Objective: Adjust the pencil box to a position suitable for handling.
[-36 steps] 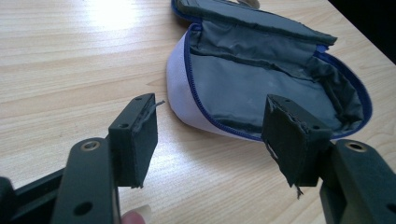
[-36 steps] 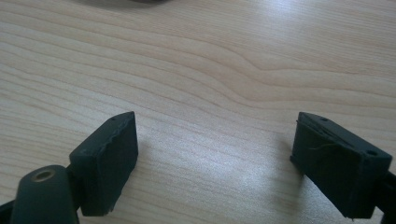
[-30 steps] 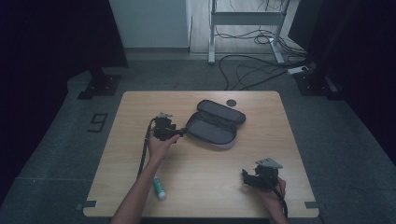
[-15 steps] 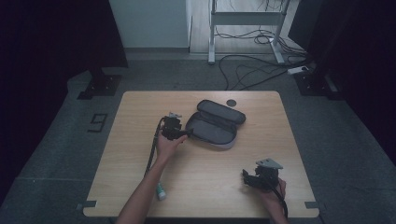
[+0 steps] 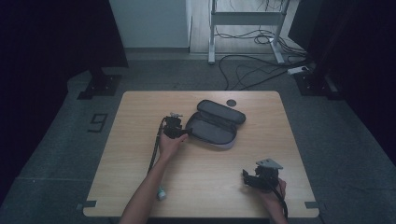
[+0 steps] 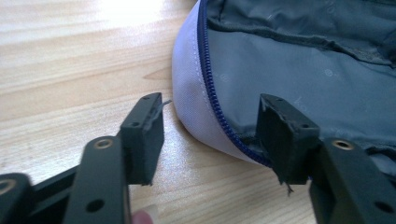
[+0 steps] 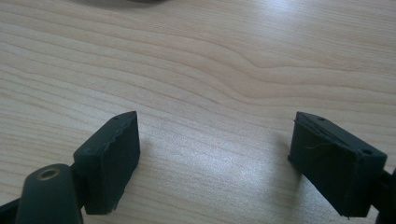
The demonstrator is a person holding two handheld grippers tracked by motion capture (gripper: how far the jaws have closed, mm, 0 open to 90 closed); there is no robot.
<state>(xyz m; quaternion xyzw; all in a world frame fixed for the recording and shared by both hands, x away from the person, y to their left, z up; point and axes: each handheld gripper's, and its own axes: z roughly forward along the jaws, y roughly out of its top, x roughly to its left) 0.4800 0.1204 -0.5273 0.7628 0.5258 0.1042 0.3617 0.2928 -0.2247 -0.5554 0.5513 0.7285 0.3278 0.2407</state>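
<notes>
While dark floor and cables (image 5: 252,70) ring the pale wooden table (image 5: 140,112), both grippers' fingers stand apart.

Two black, blocky jaws of the right gripper (image 7: 212,163) rise from the bottom of the right gripper view and stand wide apart, with nothing between them. The left one ends in a wedge-shaped pad with a wavy inner edge; behind it sits a rounded dark housing with a brass-coloured screw hole. The right one is a squarer block with layered edges and a small hole near its top corner. Below and beyond them lies the pale wooden table top (image 7: 224,60), its grain running in long curved bands. At the top edge shows a sliver of a dark, blurred thing (image 7: 122,2), too little to identify.
</notes>
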